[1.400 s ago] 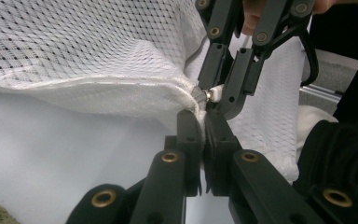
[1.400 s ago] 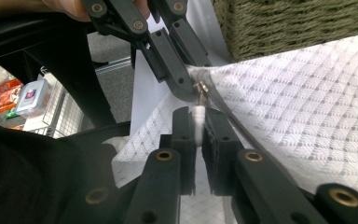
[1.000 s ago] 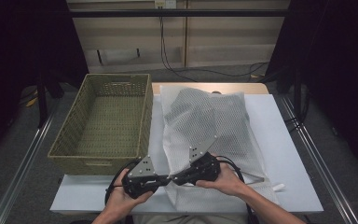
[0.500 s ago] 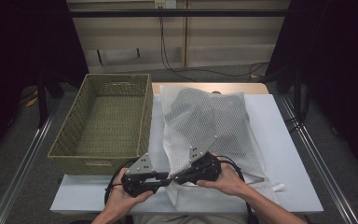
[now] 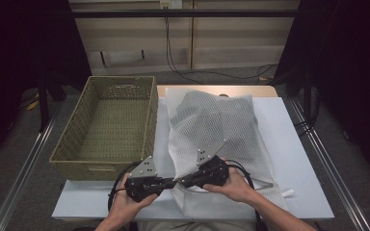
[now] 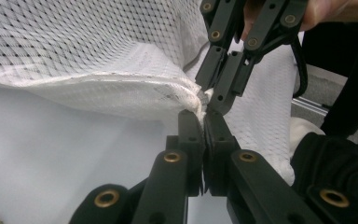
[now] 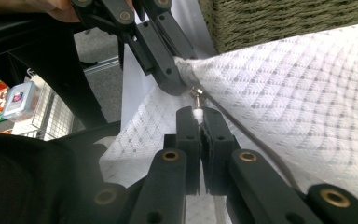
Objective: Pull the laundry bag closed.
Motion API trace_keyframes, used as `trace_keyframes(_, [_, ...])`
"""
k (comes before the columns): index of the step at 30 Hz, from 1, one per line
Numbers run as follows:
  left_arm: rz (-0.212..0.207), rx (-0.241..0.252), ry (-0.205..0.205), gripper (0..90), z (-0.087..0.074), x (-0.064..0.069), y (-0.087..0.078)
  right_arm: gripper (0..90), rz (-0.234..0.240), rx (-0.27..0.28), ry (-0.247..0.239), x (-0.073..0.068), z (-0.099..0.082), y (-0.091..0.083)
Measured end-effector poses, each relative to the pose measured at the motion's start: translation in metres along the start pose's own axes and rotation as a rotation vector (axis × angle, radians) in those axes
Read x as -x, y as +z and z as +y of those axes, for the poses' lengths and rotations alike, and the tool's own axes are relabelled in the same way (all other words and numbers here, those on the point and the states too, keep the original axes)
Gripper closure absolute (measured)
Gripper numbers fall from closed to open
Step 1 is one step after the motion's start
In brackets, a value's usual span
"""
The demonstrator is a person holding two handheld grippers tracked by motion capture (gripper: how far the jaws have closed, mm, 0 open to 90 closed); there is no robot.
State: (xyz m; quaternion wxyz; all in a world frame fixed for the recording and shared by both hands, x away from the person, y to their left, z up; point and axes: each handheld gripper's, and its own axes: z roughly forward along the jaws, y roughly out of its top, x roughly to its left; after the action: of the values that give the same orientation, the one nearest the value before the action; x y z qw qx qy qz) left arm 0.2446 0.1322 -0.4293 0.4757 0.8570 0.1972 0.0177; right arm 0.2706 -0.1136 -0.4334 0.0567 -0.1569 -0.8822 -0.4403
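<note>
White tabletop (image 5: 298, 159) carries a white mesh laundry bag (image 5: 217, 130) beside a woven basket (image 5: 111, 125). Both grippers meet at the bag's near left corner: the left gripper (image 6: 203, 116) has its fingers pressed together on the bag's hem, having just closed; the right gripper (image 7: 198, 114) pinches the edge by the zipper pull (image 7: 195, 94)

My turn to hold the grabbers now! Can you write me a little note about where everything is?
Left gripper: shut on the mesh laundry bag at its near corner.
Right gripper: shut on the same corner, beside the zipper pull; the two grippers' tips almost meet.
The bag lies on the white table; the wicker basket is to its left.
Done: corner gripped. Left: probably working the zipper.
</note>
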Motion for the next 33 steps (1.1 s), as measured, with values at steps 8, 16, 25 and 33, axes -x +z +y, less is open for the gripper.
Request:
trace_keyframes(8, [0.009, 0.019, -0.011, 87.7, -0.0008, -0.0010, -0.0013, 87.2, -0.026, 0.001, 0.005, -0.0002, 0.0003, -0.0014])
trace_keyframes(16, [0.031, 0.033, -0.012, 87.8, -0.0017, 0.0002, -0.0019, 87.2, -0.050, -0.002, 0.006, -0.0027, 0.0014, -0.0053])
trace_keyframes(25, [0.027, 0.045, -0.008, 87.8, -0.0004, 0.0009, -0.0045, 87.2, -0.068, 0.002, 0.014, -0.0065, 0.0010, -0.0077])
trace_keyframes(33, [0.026, 0.045, -0.023, 87.8, -0.0021, -0.0017, -0.0060, 87.2, -0.093, -0.031, 0.036, -0.0067, -0.0067, -0.0083])
